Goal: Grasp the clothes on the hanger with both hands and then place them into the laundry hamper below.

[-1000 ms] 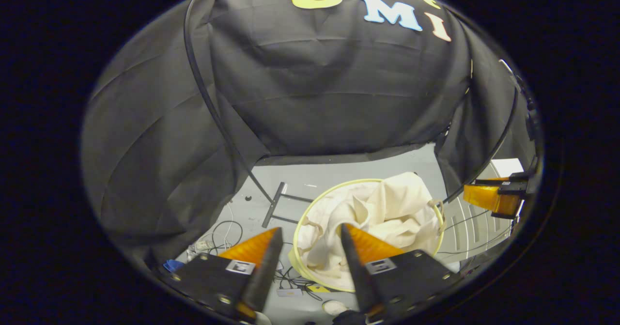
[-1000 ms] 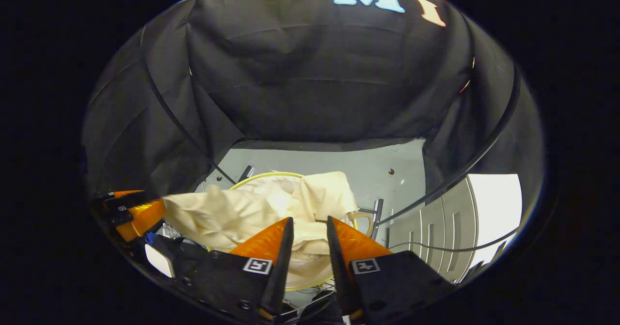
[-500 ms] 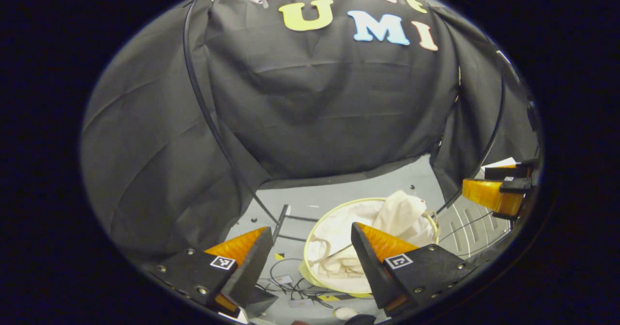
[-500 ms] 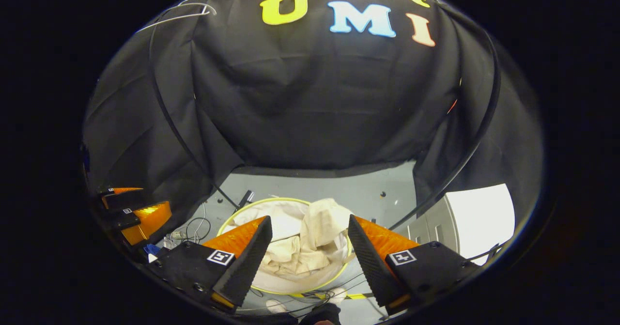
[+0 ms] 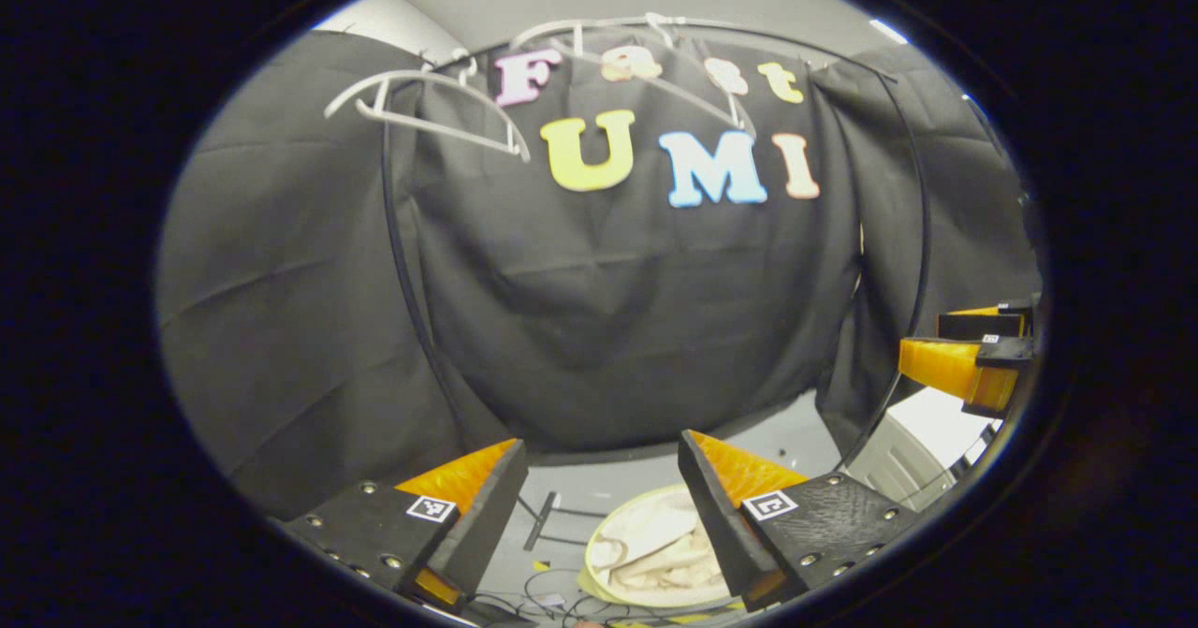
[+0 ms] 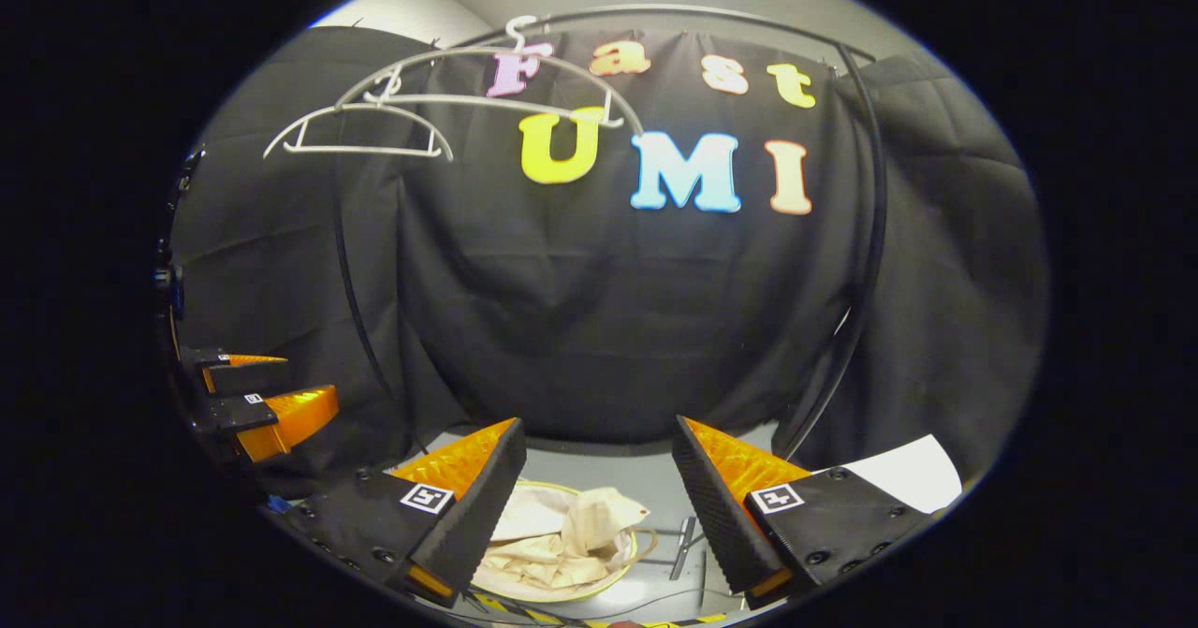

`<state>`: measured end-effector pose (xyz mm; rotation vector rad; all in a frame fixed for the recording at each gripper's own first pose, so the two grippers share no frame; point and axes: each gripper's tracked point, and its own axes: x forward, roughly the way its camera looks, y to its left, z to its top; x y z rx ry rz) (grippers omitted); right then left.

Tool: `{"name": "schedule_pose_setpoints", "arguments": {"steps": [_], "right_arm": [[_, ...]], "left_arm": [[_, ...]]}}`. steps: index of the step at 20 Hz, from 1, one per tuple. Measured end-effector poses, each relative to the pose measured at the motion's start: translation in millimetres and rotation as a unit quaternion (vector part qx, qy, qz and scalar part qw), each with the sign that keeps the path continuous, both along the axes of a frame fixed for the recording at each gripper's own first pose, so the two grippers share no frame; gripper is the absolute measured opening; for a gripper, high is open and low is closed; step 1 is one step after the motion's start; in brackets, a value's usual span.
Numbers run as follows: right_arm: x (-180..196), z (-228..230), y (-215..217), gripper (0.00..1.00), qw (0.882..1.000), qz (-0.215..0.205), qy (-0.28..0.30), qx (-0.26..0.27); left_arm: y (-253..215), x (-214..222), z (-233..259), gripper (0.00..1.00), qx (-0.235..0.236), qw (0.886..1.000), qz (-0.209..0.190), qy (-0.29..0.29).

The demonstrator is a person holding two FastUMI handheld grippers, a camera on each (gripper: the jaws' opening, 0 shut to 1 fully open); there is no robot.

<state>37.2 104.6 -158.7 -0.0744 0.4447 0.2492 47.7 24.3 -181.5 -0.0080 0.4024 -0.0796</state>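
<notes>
The cream clothes (image 6: 571,539) lie crumpled inside the round hamper, whose yellow rim (image 6: 635,546) shows low on the grey floor. The left gripper view shows the same clothes (image 5: 655,548) in the hamper (image 5: 599,579). My left gripper (image 5: 601,464) is open and holds nothing, well above the hamper. My right gripper (image 6: 594,441) is open too, likewise empty. Two bare grey hangers (image 6: 365,137) hang from the black rack's top bar (image 6: 655,12). In the left gripper view the hangers (image 5: 430,113) sit at upper left. Each view catches the other gripper at its edge: right gripper (image 5: 964,366), left gripper (image 6: 257,403).
The rack's black side poles (image 6: 866,263) curve down on both sides to feet on the floor (image 5: 538,520). Loose cables (image 5: 533,600) lie beside the hamper. A white unit (image 6: 913,474) stands at the right.
Both grippers opened and let the clothes drop into the hamper, then rose and tilted up, so the hamper sank low in view and the bare hangers came into sight.
</notes>
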Motion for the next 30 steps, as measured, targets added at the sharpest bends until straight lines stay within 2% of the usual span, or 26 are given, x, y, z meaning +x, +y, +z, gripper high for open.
{"name": "schedule_pose_setpoints", "arguments": {"steps": [3,7,10,14,16,20,30], "right_arm": [[-3,54,-26,0.99,0.999,-0.010,-0.046,0.011],[-16,115,-62,0.97,0.994,-0.026,-0.108,0.017],[-31,139,-83,0.97,0.990,-0.038,-0.131,0.022],[-45,160,-109,0.96,0.987,-0.057,-0.149,0.023],[-51,166,-119,1.00,0.986,-0.066,-0.155,0.020],[-63,178,-135,0.99,0.983,-0.080,-0.165,0.027],[-70,187,-146,0.99,0.979,-0.085,-0.181,0.028]], "left_arm": [[2,-8,70,0.95,-0.010,0.998,0.012,-0.058],[11,-40,139,0.95,-0.019,0.993,0.020,-0.118],[20,-60,178,0.95,-0.018,0.989,0.021,-0.144],[27,-85,208,0.94,-0.017,0.986,0.029,-0.164],[27,-86,225,0.94,-0.008,0.984,0.034,-0.175],[30,-95,241,0.94,0.001,0.981,0.038,-0.192],[25,-116,253,0.95,0.009,0.978,0.041,-0.206]]}}
